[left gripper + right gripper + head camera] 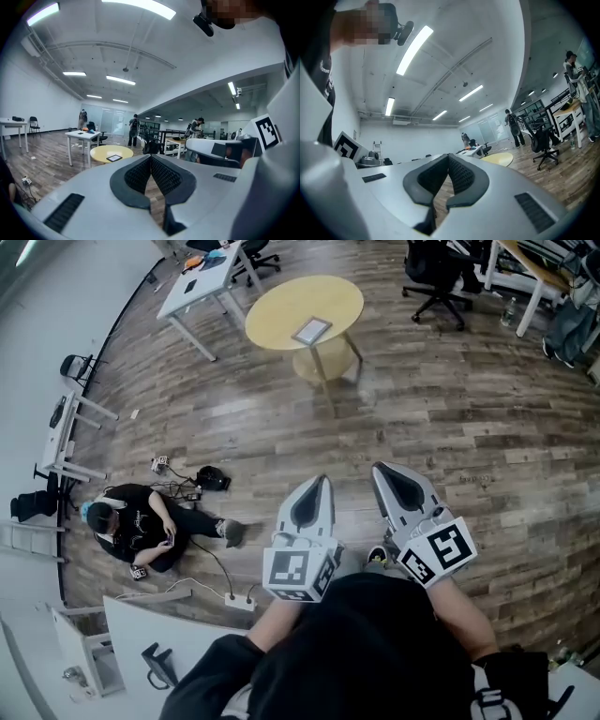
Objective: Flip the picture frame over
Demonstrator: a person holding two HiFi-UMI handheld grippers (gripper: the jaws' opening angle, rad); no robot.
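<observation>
Picture frame lying flat on the round table, far across the room

The picture frame (312, 330) is a small, thin rectangle resting flat on the top of a round yellow table (277, 301), alone on that surface. From above it shows a narrow grey border round a pale panel, set a little askew and lying toward the table's nearer edge rather than at its middle. Seen low from the left gripper view, the frame (114, 158) looks darker, with a dull sheen on its panel. Which face is turned up cannot be told.
</observation>
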